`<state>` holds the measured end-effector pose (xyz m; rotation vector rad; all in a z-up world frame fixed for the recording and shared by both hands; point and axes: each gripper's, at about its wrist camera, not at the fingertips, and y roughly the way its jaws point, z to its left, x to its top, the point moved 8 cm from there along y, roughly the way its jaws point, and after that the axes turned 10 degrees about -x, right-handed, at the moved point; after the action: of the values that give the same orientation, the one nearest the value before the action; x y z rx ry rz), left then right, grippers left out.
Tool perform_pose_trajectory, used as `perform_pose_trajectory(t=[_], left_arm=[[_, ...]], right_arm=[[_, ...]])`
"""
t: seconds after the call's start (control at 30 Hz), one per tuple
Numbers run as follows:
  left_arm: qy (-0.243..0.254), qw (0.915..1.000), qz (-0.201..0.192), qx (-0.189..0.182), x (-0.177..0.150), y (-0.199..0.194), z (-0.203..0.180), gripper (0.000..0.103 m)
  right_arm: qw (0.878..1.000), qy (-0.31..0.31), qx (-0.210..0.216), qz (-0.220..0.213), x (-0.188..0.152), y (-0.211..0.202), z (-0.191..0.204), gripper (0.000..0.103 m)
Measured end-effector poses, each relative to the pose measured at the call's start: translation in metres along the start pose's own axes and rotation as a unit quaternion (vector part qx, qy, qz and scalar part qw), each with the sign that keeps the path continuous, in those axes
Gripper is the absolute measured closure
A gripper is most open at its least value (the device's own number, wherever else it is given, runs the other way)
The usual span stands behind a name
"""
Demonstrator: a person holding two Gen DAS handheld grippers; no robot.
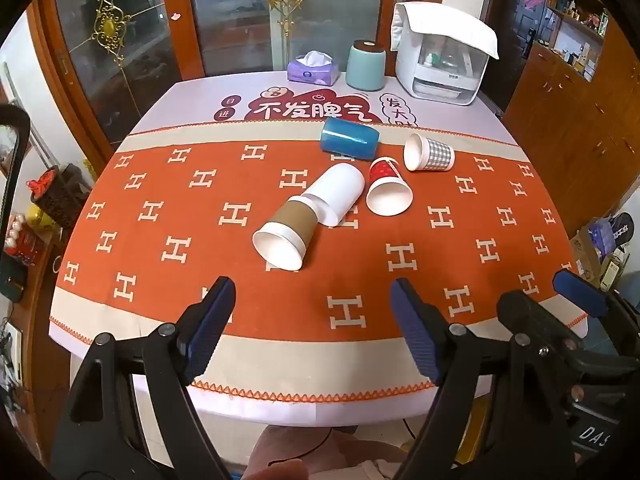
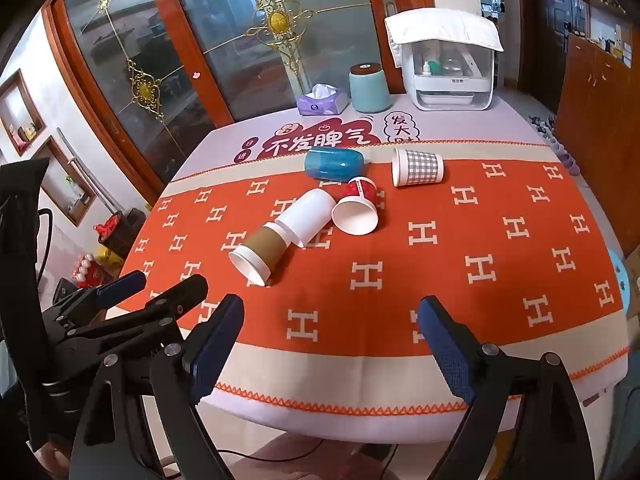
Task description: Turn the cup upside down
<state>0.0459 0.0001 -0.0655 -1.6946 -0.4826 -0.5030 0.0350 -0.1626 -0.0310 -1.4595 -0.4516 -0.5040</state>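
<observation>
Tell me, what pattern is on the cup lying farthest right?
A grey-and-white check on the checked cup, clearest in the right wrist view.

Your table (image 1: 532, 216) wears an orange cloth (image 1: 200, 240). On it five cups lie on their sides: brown (image 1: 286, 236), white (image 1: 336, 194), red (image 1: 386, 192), blue (image 1: 349, 137), checked (image 1: 430, 153). At the far edge stand a tissue pack (image 1: 312, 69), a teal canister (image 1: 365, 65) and a white appliance (image 1: 442, 56).

blue cup (image 1: 349, 137) | grey-checked cup (image 1: 429, 153) | orange H-patterned tablecloth (image 1: 160, 248)

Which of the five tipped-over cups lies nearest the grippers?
The brown-sleeved cup, its open white mouth toward the cameras. The plain white, red, checked and blue cups lie farther back.
</observation>
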Motion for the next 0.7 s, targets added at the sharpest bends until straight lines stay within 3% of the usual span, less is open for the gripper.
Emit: perform_pose_trajectory(t=[0.7], left_arm=[[0.006,0.9999,0.009,-0.011,-0.0036,-0.0001,-0.0032,0.033]], right_arm=[[1.000,-0.002,-0.002,-0.003,-0.0018,-0.0042,-0.0003,0.013]])
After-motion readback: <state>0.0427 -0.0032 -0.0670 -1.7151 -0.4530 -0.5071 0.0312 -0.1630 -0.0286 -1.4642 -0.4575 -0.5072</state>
